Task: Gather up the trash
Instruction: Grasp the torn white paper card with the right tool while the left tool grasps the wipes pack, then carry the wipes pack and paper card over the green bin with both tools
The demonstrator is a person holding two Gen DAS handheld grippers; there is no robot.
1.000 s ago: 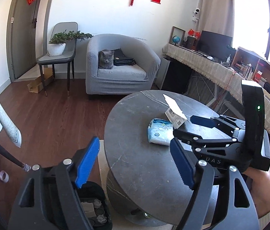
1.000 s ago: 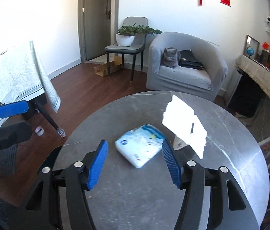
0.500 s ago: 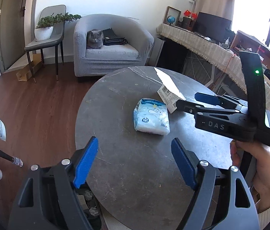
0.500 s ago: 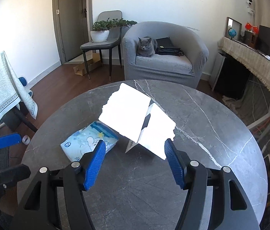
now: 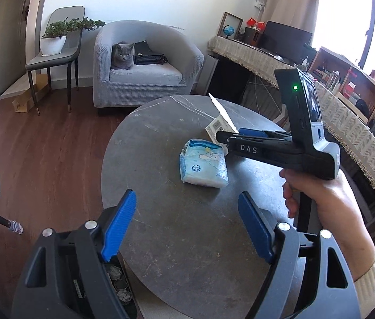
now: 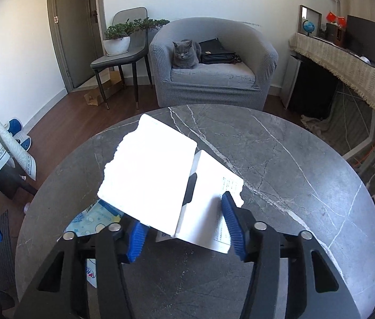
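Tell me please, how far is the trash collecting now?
Done: the bin beside the table already holds some crumpled trash. In hand: the right claw is closing around the torn white box, not yet gripping it. Left: the blue tissue pack lies untouched on the table; the left claw is open and empty.

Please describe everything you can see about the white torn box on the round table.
The white torn box looks like thin cardboard, opened out, with ragged torn edges and small print on one panel. It stands on the dark marbled round table, one flap raised and tilted. A blue tissue pack lies beside it. The right hand-held gripper has the box's lower part between its closing jaws; whether the pads already press it, I cannot tell.
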